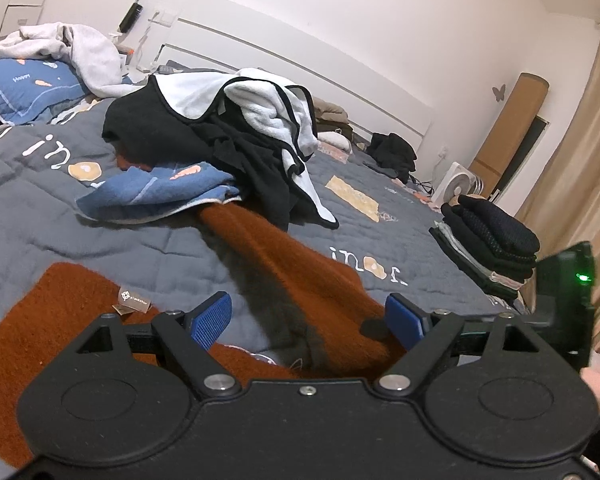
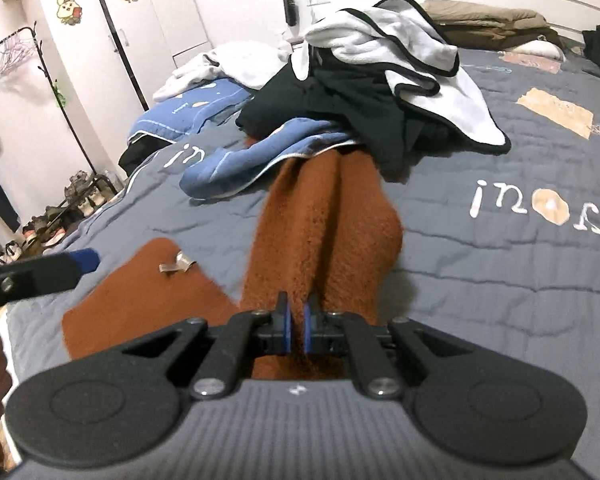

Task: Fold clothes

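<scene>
Pinching the fuzzy rust-brown knit garment (image 2: pixel 324 232), your right tongs (image 2: pixel 296 326) lift it for folding; left tongs (image 1: pixel 308 320) wait spread at nine o'clock.

White walls (image 1: pixel 380 8) and a white headboard (image 1: pixel 300 64) behind a bed under a grey quilt (image 2: pixel 500 280); beige curtain (image 1: pixel 580 160), small white fan (image 1: pixel 458 188); white wardrobe (image 2: pixel 112 40) with cartoon stickers, black clothes rack (image 2: pixel 56 80), shoes on a low rack (image 2: pixel 72 204)
</scene>
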Available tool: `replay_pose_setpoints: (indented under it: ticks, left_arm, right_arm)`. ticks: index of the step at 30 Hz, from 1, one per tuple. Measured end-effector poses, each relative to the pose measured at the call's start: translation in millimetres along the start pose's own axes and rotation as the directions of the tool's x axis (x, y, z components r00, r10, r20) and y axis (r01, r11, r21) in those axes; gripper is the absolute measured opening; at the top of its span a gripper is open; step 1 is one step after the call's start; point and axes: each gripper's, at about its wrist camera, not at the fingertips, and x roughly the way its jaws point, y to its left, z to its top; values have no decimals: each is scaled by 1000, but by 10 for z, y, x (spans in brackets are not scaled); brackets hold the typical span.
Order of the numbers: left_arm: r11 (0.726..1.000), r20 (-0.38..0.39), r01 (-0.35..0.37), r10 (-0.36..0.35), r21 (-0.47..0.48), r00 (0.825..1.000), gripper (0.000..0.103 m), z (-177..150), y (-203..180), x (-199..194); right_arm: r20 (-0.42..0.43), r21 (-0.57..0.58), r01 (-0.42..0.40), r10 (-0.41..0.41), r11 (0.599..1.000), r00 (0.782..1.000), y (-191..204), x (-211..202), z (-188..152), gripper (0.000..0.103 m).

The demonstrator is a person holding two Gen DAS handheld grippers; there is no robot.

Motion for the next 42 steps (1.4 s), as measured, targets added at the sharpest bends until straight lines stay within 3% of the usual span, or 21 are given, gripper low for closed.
replay_pose_setpoints:
  ticks: [9, 18, 22, 28, 31, 32, 33, 42]
  left_arm:
    - [1000, 4, 0, 0, 3, 1000, 83, 14, 0, -25]
    - [1000, 3, 1, -1, 3, 1000, 83, 13, -10, -40]
    - [1000, 1, 2, -2, 4, 1000, 83, 14, -35, -36]
    - [1000, 8, 12, -12, 8, 1000, 83, 15, -76, -82]
    - [1000, 15, 7, -7, 0, 1000, 83, 25, -48, -112]
    - [1000, 18, 4, -3, -7, 1000, 83, 35, -27, -121]
    - [1000, 22, 0, 0, -17, 1000, 83, 48, 3, -134]
    - [994, 82, -49, 57, -93, 995, 83, 232, 318, -279]
  right_arm:
    - [103, 150, -49, 34, 988, 994, -180, -656, -152, 5]
    - [233, 277, -124, 59, 953, 971, -294, -1381, -371, 0]
    - [210, 260, -44, -12, 965, 978, -351, -1540, -456, 0]
    - [197, 209, 62, -105, 976, 975, -344, -1368, -417, 8]
    - [179, 153, 60, -87, 986, 980, -259, -1142, -330, 33]
    - [175, 124, 61, -83, 990, 981, -207, -1024, -282, 46]
    - [175, 96, 65, -81, 993, 981, -151, -920, -236, 51]
    - [173, -112, 96, -75, 989, 982, 238, 132, 238, 62]
